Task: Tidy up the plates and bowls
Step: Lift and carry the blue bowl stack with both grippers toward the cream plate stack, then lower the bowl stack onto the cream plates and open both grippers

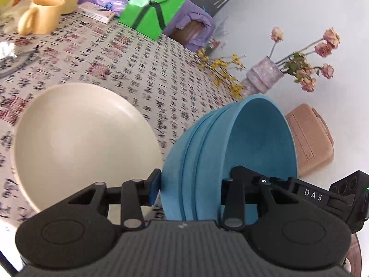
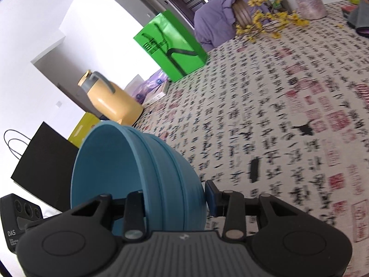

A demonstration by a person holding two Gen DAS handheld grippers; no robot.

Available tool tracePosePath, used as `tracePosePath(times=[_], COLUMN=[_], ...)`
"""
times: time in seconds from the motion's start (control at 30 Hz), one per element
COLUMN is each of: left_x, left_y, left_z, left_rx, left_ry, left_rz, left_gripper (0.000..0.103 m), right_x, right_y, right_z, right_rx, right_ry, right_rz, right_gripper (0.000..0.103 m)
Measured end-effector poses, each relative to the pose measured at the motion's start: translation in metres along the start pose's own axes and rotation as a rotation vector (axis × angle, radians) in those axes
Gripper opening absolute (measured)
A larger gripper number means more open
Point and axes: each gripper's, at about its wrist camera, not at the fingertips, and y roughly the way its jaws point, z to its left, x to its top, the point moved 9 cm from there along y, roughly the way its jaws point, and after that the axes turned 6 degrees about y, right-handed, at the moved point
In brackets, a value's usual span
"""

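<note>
Jaws on both grippers are clamping narrow on the blue bowls' wall: left gripper (image 1: 192, 188) is pinching one side of the nested blue bowl stack (image 1: 221, 161), one finger inside, one outside; right gripper (image 2: 175, 202) is doing the same on the opposite side of the stack. Stack is hanging clear above the patterned tablecloth (image 1: 129, 69), tipped on edge in each wrist view, so the opening is facing sideways and the axis through it is lying closer to level than upright. Cream plate (image 1: 80, 143) is sitting just beside it on the table. Step looks like mid-carry. Next move probably calls for levelling the stack, lowering it onto the plate or a clear spot, then releasing both sides together.
</note>
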Motion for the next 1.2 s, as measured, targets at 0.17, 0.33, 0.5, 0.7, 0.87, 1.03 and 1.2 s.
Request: tracePosePath(times=[0.17,0.33,0.5,0.7,0.87,1.03,1.2], left_x=[0.007,0.013,0.017,0.018,0.022,0.029,0.038], left_y=[-0.011,-0.017,-0.019,-0.016,-0.019,-0.026,-0.031], left_z=[0.021,0.043,0.064,0.086,0.102,0.111,0.115], left_rx=[0.023,0.051,0.08,0.103,0.125,0.127,0.148], left_ry=[-0.011,-0.037,-0.058,-0.092,-0.114,-0.116,-0.102], left_rz=[-0.018,-0.023,-0.015,0.006,0.0,-0.026,-0.05], left_gripper=[0.041,0.041,0.041,0.041,0.041,0.044,0.045], right_x=[-0.004,-0.009,-0.012,-0.017,-0.021,-0.019,-0.017], right_y=[0.021,0.045,0.069,0.095,0.111,0.122,0.134], right_z=[0.019,0.032,0.039,0.039,0.045,0.048,0.052], right_rx=[0.016,0.026,0.03,0.024,0.018,0.005,-0.006], right_ry=[-0.01,-0.013,-0.001,0.035,0.032,0.071,0.058], right_rz=[0.023,0.056,0.096,0.148,0.176,0.179,0.181], right_gripper=[0.037,0.037,0.037,0.037,0.037,0.036,0.035])
